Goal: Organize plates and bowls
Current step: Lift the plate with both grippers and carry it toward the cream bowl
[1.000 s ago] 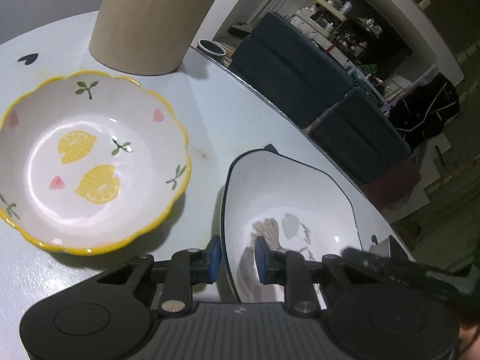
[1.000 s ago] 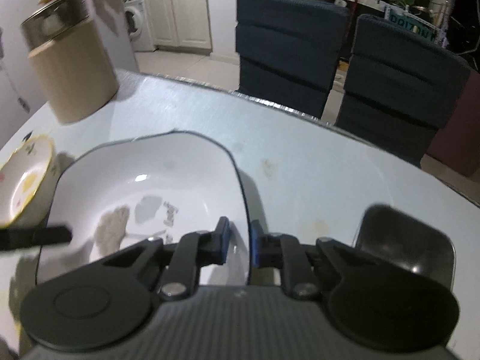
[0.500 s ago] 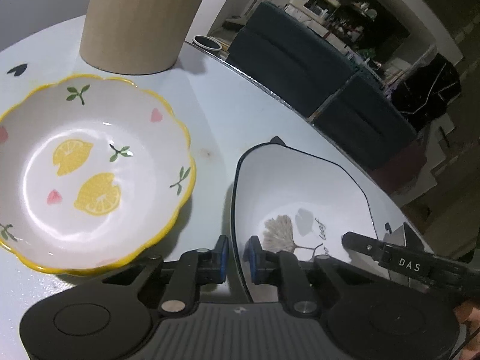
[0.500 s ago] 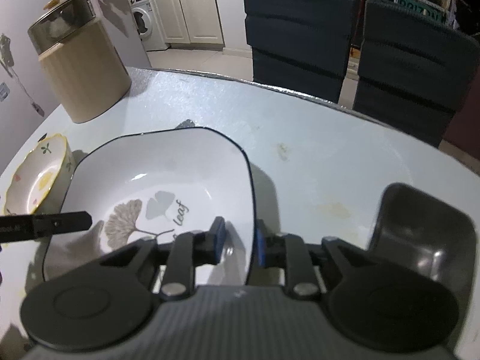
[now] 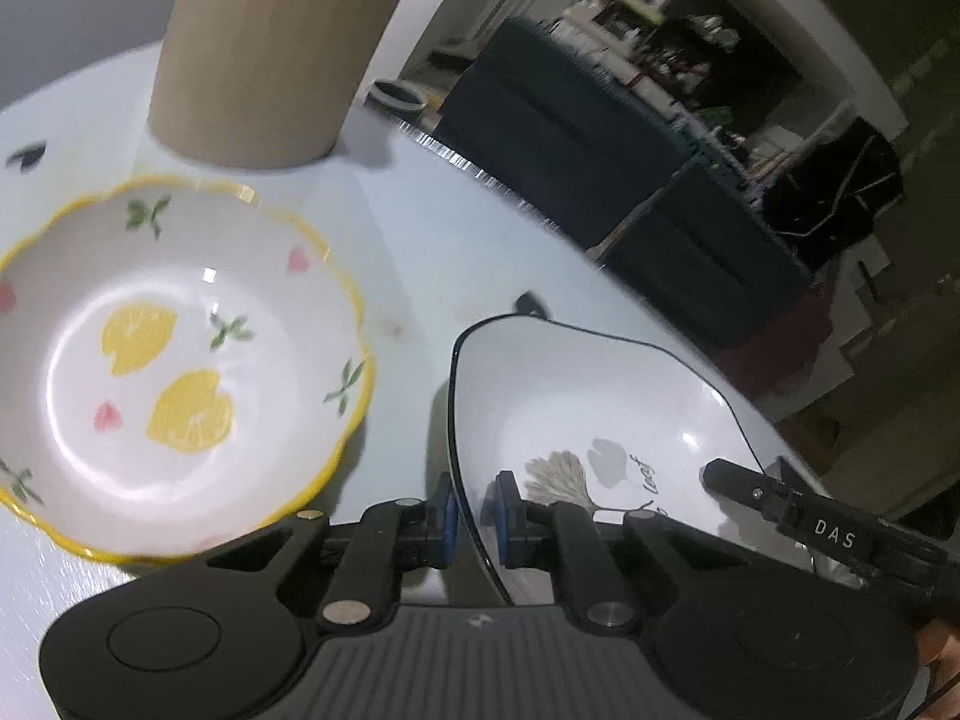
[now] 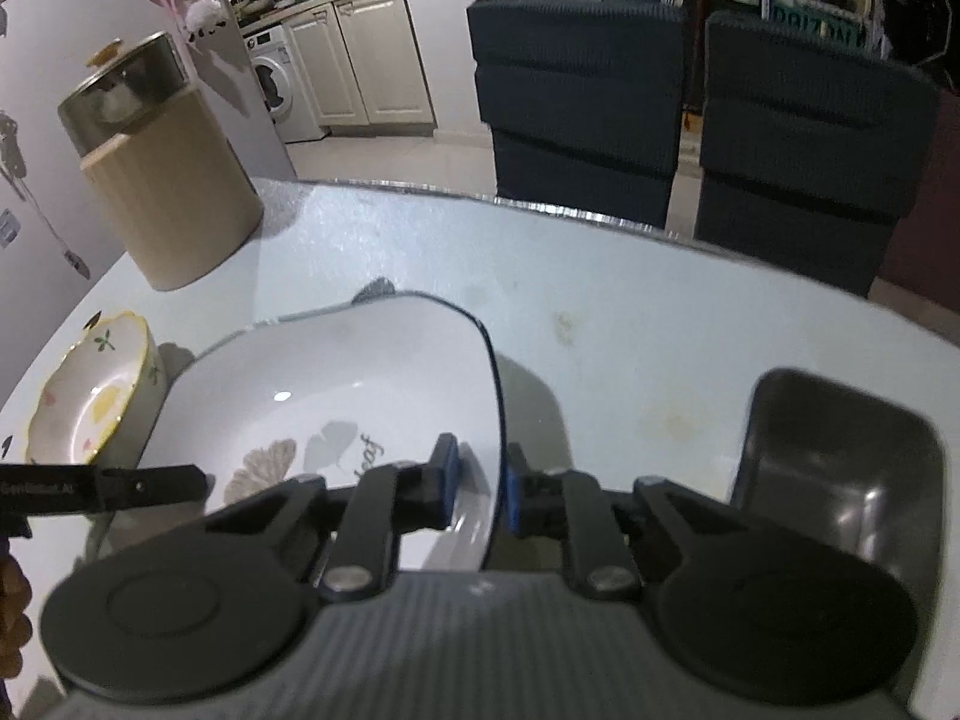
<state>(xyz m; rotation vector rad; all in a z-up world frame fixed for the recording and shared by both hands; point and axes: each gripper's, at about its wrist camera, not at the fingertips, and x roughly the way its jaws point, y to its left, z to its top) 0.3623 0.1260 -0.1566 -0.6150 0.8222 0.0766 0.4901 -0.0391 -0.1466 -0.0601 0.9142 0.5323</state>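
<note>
A white square plate (image 5: 570,408) with a dark rim and a leaf print sits between both grippers. My left gripper (image 5: 474,516) is shut on the plate's left rim, one pad on either side. My right gripper (image 6: 480,483) grips the opposite rim of the plate (image 6: 360,384), its jaws closing with the rim between the pads. A scalloped bowl (image 5: 168,360) with a yellow edge and lemon print rests on the table just left of the plate, also visible as the bowl (image 6: 96,396) in the right wrist view.
A tall beige canister (image 5: 264,48) stands behind the bowl on the white table (image 6: 600,276). A dark square dish (image 6: 840,450) lies right of the plate. Two dark upholstered chairs (image 6: 582,96) stand beyond the table's far edge.
The left jaws have narrowed onto the plate's left rim. The right jaws widened for a moment, then narrowed again on the right rim. The bowl has stayed in place.
</note>
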